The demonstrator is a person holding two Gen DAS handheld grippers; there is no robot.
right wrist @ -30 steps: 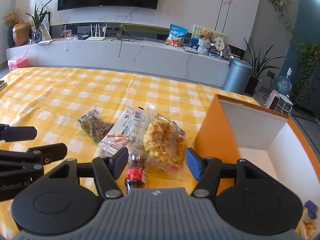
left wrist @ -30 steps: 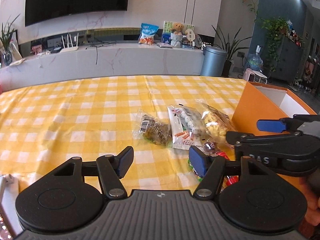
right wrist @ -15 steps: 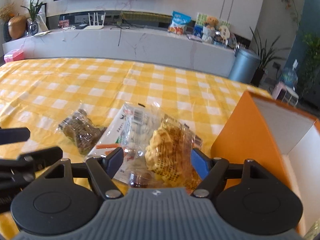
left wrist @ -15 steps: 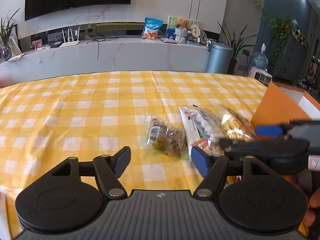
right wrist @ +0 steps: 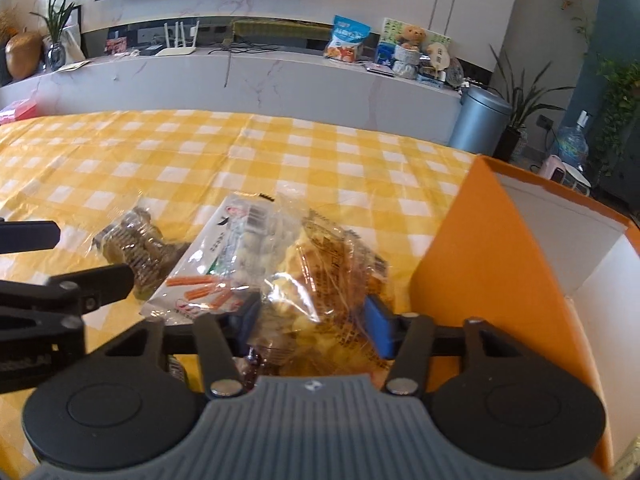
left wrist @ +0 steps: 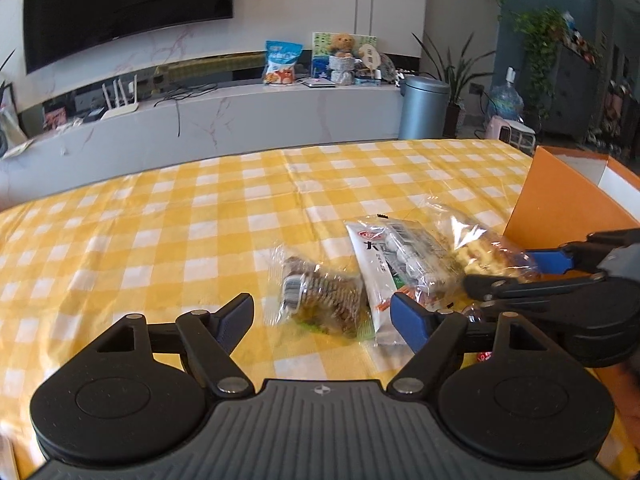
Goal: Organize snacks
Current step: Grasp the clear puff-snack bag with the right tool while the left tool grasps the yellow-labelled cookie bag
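Three snack bags lie side by side on the yellow checked tablecloth: a dark brown snack bag [left wrist: 320,292] [right wrist: 136,242], a white bag with pale balls [left wrist: 394,258] [right wrist: 236,256], and a clear bag of yellow crisps [left wrist: 486,256] [right wrist: 320,280]. My left gripper [left wrist: 322,314] is open, low over the cloth, with the brown bag between its fingers. My right gripper [right wrist: 310,314] is open, its blue pads on either side of the crisps bag's near end. It also shows in the left wrist view [left wrist: 520,270]. An orange box [right wrist: 500,264] stands to the right.
A small dark-red wrapped snack [right wrist: 256,364] lies under the right gripper. The box's open white interior [right wrist: 600,264] faces up. Beyond the table's far edge stand a white counter [left wrist: 240,120] and a grey bin [left wrist: 424,108].
Both grippers have moved forward and lower toward the snacks. The right gripper's fingers now straddle the crisps bag and have narrowed; the left's now flank the brown bag.
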